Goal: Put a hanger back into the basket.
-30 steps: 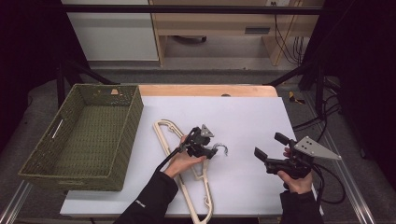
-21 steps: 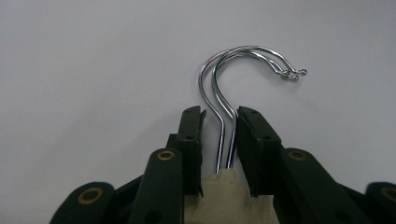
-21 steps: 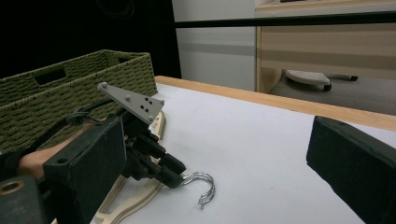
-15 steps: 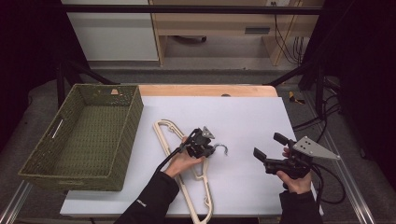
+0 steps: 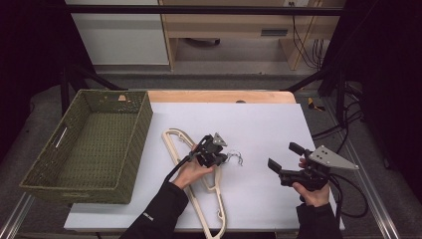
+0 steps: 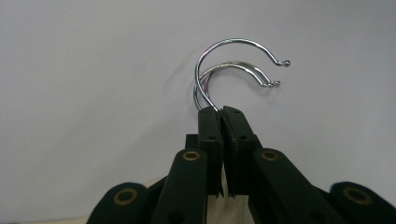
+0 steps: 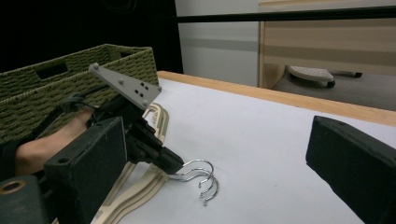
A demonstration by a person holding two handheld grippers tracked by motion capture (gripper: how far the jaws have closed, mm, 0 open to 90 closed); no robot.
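From the high view, the left gripper (image 5: 225,158) sits mid-table over cream hangers (image 5: 191,172) beside a green basket (image 5: 89,144). The right gripper (image 5: 283,162) is well apart, jaws wide, holding nothing.

In the left gripper view, its jaws are pinched tight on 2 shiny hooks (image 6: 233,70).

In the right gripper view, the hooks (image 7: 198,179) poke out above the white table (image 7: 261,140).

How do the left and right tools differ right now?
The left tool is shut on the metal hooks of the hangers; the right tool is open and holds nothing. The left sits over the hangers, the right off to the side above the bare table. Both are black and hand-held.
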